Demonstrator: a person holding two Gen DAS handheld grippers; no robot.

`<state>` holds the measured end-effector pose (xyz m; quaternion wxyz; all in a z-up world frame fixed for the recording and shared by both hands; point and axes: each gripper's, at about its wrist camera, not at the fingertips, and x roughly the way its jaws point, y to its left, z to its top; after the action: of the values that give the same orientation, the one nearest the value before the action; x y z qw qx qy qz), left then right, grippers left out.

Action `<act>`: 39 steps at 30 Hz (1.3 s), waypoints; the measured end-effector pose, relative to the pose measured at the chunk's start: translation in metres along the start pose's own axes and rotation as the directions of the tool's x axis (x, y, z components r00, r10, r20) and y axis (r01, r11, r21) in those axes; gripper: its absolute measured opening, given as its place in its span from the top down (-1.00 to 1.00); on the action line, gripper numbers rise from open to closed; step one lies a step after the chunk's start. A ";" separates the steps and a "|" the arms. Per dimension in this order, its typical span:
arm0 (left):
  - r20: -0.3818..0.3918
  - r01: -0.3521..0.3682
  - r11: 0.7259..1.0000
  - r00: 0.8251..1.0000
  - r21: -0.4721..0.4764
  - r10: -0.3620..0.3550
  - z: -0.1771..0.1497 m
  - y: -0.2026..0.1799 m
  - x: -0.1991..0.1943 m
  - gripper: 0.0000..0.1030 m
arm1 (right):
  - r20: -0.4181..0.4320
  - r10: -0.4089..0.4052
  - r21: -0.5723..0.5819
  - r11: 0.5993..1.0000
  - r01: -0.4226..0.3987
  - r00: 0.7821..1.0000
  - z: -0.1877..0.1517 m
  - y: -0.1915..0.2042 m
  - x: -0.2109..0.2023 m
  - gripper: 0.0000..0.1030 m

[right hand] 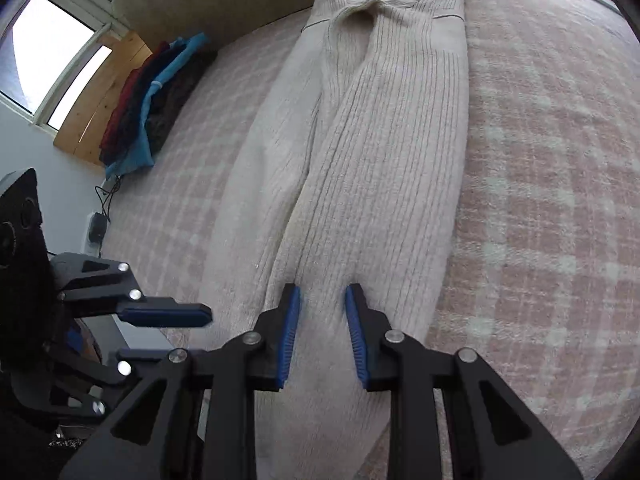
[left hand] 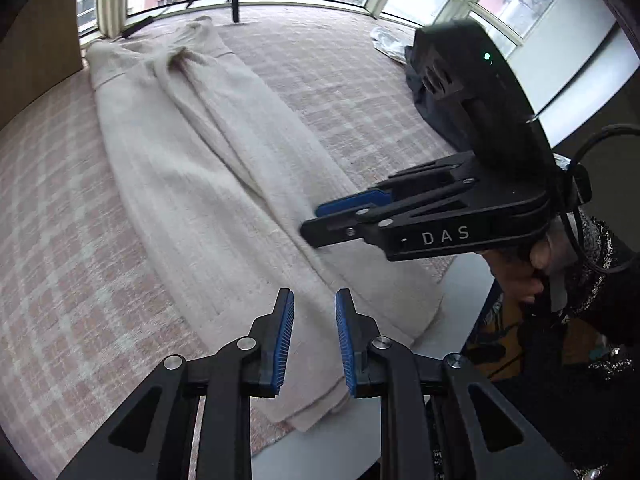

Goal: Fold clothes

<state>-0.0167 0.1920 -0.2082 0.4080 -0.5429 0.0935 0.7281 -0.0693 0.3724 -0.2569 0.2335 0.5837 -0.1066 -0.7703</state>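
Left wrist view: long cream knit garment [left hand: 208, 184] lies flat on the pink checked bedspread [left hand: 60, 240], already folded lengthwise into a narrow strip.
Garment axis: runs away from both tools, collar end [left hand: 192, 40] far off by the window, hem end [left hand: 320, 400] near, at the bed's front edge.
Left gripper [left hand: 314, 340]: narrow gap btw. the blue pads, nothing in it; hovers over the near hem, angled steeply down.
Hem vs. left gripper: directly ahead and below, the hem's near corner just under the pads; contact w/ cloth not evident.
Right gripper [left hand: 316, 220]: seen side-on at right, tips over the strip's right edge, a bit further up the garment than the left one.
Person's hand [left hand: 524, 268]: wraps the right tool's handle, dark speckled sleeve behind.
Dark clothes, far right [left hand: 420, 80]: heaped on the bed by the window, well apart from the strip.
Right wrist view, left to right: stacked folded clothes [right hand: 156, 100] on the wooden ledge far left; left gripper [right hand: 168, 316] low left, beside the strip's left edge.
Right gripper, own view [right hand: 323, 336]: pads a little apart, empty; ribbed knit shows between them, prob. just above the cloth, though fisheye makes touch hard to judge.
Nearer hand: both at hem end; left sits closest to the very edge.
Next move, judged: pinch hem at two points, carry it up along the long axis toward the collar.
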 end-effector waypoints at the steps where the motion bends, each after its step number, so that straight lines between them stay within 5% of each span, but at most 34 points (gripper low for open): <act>1: -0.020 0.007 1.000 1.000 0.022 -0.007 0.000 -0.002 0.008 0.59 | 0.018 -0.009 0.011 1.000 0.008 1.000 -0.001 0.002 -0.001 0.51; 3: -0.059 0.022 0.998 0.998 0.064 -0.018 -0.001 -0.007 0.023 0.60 | 0.079 -0.019 0.083 0.997 0.012 0.997 -0.011 -0.004 -0.028 0.51; 6: -0.048 0.012 0.999 0.999 0.048 -0.010 -0.012 -0.001 -0.007 0.51 | 0.154 -0.051 0.160 0.987 0.026 0.987 -0.037 -0.016 -0.067 0.39; 12: -0.078 0.022 0.993 0.996 -0.115 -0.031 -0.039 0.032 -0.023 0.34 | 0.086 -0.098 0.259 0.963 0.073 0.991 -0.086 -0.038 -0.064 0.35; 25: -0.101 0.030 0.971 0.993 -0.236 -0.056 -0.034 0.029 0.002 0.20 | 0.017 -0.082 0.048 0.996 0.081 0.996 -0.074 -0.007 -0.027 0.21; 30: -0.106 0.001 0.963 0.994 -0.270 -0.031 -0.036 0.032 0.003 0.20 | 0.015 -0.163 -0.091 0.982 0.164 0.986 -0.076 0.011 -0.021 0.21; 32: -0.109 -0.027 0.971 0.994 -0.239 0.000 -0.035 0.026 0.004 0.31 | 0.015 -0.188 -0.131 0.973 0.188 0.982 -0.077 0.017 -0.018 0.22; 34: -0.107 -0.036 0.976 0.994 -0.216 0.013 -0.035 0.021 0.006 0.52 | 0.006 -0.163 -0.135 0.978 0.162 0.987 -0.075 0.017 -0.017 0.50; 39: -0.061 0.071 0.963 0.994 -0.261 -0.089 -0.026 0.026 -0.005 0.84 | -0.021 -0.035 -0.038 0.999 0.034 0.999 -0.062 0.004 -0.022 0.72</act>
<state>-0.0153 0.1578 -0.2222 0.3591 -0.6207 -0.0096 0.6969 -0.0051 0.3858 -0.2547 0.2322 0.5892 -0.0798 -0.7697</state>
